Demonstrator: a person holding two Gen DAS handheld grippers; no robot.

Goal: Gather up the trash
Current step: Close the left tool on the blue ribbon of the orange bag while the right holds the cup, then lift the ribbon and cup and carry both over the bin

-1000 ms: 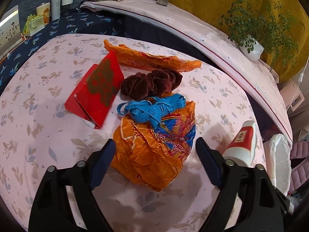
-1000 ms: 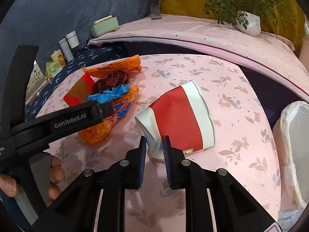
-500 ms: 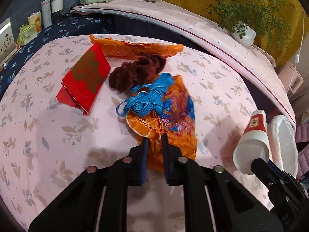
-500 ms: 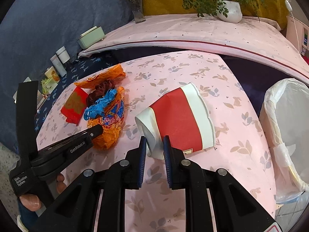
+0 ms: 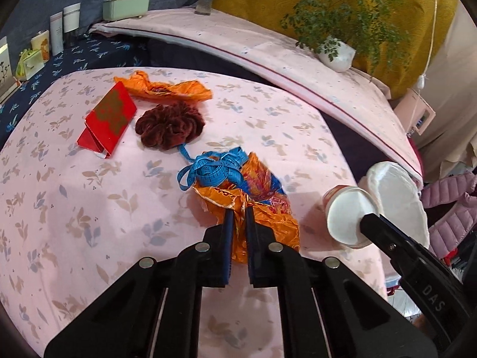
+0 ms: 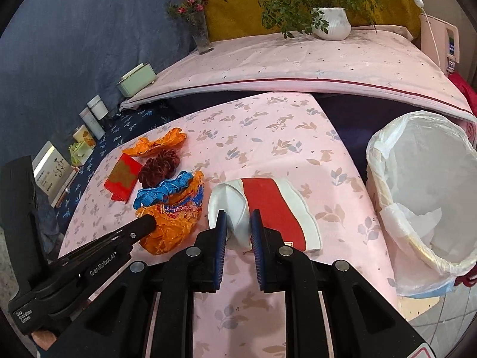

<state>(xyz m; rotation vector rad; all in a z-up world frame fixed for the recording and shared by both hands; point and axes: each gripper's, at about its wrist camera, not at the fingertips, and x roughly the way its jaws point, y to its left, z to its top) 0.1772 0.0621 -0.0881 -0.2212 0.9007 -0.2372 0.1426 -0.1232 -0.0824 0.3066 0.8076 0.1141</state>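
My left gripper [image 5: 237, 214] is shut on the crumpled orange snack wrapper [image 5: 262, 205], lifted off the pink floral table [image 5: 89, 208]; a blue measuring tape [image 5: 214, 170] hangs on the wrapper. The wrapper also shows in the right wrist view [image 6: 176, 217]. My right gripper [image 6: 238, 223] is shut on the squashed base of a red and white paper cup [image 6: 268, 208], held above the table near the white-lined trash bin [image 6: 423, 191]. The cup [image 5: 348, 214] and bin [image 5: 396, 197] also show at the right of the left wrist view.
A red envelope [image 5: 108, 119], a dark red scrunchie [image 5: 170, 125] and a second orange wrapper [image 5: 167, 86] lie at the table's far left. Behind are a potted plant [image 6: 331, 22], a flower vase [image 6: 202, 35], a green box [image 6: 135, 79] and bottles [image 6: 95, 115].
My left gripper closed on the orange wrapper and lifted it with the tape, away from the scrunchie. My right gripper carried the cup up and right, toward the bin.
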